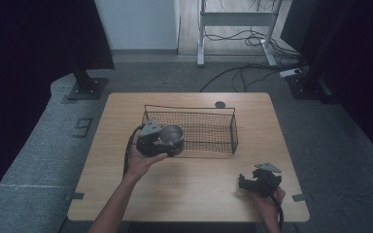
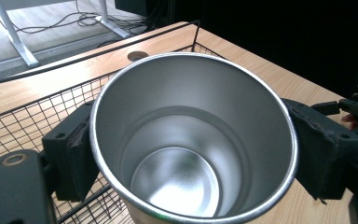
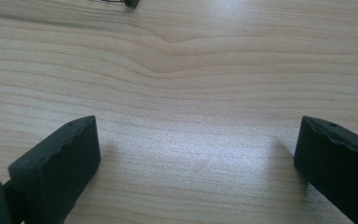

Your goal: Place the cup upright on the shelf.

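While left hand-held gripper clamps steel cup, no writing legible.

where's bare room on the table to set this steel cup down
The wire basket floor right of the steel cup is bare. So is the table between the basket's near edge and the right gripper, and the far strip beside the round hole. It is crowded around the left gripper.

One steel cup, one wire basket, one wooden table, and two claws: left, right.
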Tool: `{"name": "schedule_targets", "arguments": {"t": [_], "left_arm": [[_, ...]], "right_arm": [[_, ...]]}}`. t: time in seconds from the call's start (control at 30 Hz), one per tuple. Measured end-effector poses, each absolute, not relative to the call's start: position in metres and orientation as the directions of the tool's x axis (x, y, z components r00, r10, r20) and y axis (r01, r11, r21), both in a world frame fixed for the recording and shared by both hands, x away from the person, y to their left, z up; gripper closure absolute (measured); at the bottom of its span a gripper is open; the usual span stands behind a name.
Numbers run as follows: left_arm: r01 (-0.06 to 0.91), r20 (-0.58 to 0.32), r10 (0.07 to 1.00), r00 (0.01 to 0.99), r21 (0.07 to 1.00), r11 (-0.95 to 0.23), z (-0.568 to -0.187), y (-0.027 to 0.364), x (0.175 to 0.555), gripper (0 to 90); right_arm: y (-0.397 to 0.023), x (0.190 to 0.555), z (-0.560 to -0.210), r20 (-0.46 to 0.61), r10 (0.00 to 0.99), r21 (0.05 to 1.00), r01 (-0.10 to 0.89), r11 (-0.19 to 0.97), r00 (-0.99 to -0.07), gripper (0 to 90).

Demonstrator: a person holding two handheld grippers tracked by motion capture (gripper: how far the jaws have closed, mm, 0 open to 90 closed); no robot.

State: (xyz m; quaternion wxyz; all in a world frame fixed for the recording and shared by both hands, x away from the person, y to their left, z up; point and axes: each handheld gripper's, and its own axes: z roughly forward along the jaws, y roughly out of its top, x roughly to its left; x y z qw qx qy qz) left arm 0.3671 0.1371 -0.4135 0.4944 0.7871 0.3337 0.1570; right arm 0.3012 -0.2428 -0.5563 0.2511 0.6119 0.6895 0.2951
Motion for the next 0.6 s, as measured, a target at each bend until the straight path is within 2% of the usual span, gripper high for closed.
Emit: {"name": "schedule_targets", "arguments": {"t": [0.6], "left_arm": [[0.375,-0.080,0.689,0.721,0.881,-0.289,-0.409,0.135,0.379,14.7]], "right_arm": [[-0.243,0.301,-0.556,0.013,0.992,0.715,0.695,0.079,-0.126,0.2]]}}
